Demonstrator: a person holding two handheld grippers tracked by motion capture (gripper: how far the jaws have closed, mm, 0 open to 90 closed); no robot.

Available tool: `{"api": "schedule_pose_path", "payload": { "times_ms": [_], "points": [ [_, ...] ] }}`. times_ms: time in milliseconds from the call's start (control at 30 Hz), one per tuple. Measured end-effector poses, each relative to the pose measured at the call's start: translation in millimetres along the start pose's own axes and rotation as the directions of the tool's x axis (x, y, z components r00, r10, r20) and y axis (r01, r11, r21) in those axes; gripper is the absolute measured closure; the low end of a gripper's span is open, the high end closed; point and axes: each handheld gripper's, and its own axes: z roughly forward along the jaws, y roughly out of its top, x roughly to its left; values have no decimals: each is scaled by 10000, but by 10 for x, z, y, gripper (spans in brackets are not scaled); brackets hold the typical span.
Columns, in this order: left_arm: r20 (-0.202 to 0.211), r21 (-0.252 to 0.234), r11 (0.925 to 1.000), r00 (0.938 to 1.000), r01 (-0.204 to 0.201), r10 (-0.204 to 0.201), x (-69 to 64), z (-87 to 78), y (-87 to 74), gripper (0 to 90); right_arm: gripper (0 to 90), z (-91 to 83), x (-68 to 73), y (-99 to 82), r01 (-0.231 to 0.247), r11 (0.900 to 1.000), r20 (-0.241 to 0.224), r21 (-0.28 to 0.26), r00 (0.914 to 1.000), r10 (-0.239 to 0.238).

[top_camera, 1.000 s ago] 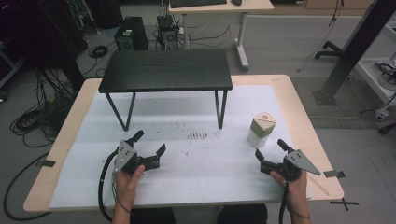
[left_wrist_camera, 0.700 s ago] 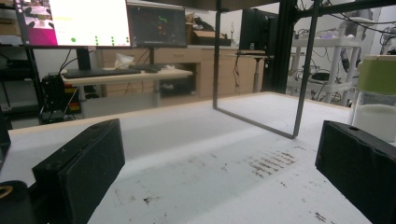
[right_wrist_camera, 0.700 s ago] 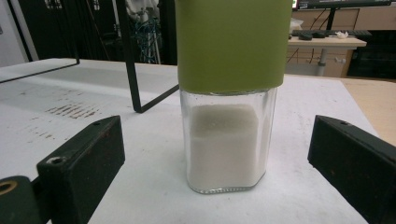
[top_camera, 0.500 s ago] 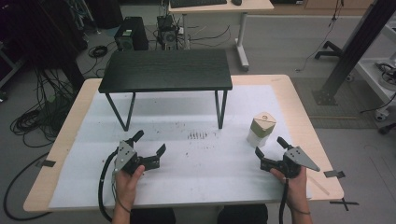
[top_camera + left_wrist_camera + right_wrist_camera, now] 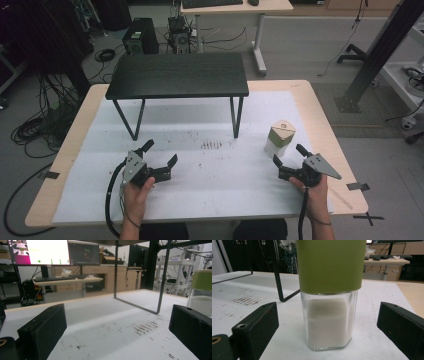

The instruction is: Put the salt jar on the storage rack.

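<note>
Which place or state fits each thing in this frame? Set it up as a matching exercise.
Things:
1. jar
2. black stand
3. left tool
4. right tool

Places or states:
a. open, over bare white sheet
b. green lid, white powder inside
c. open, facing the jar
d. far middle of the table

Pairs: 1-b, 2-d, 3-a, 4-c

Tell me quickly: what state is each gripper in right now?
Left gripper: open, holding nothing.
Right gripper: open, jaws apart just short of the jar, not touching it.

High view looks down the table (image 5: 320, 115); both tool cameras sit low, sharing the jar (image 5: 329, 302).
</note>
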Motion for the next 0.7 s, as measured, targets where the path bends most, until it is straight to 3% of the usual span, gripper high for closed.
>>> {"api": "schedule_pose_path", "payload": {
  "times_ms": [700],
  "points": [
    [0,5,10000,10000,4,-4,1,0,0,17,36,145,-43,25,80,9999,-168,151,9998,-78]
  ]
}}
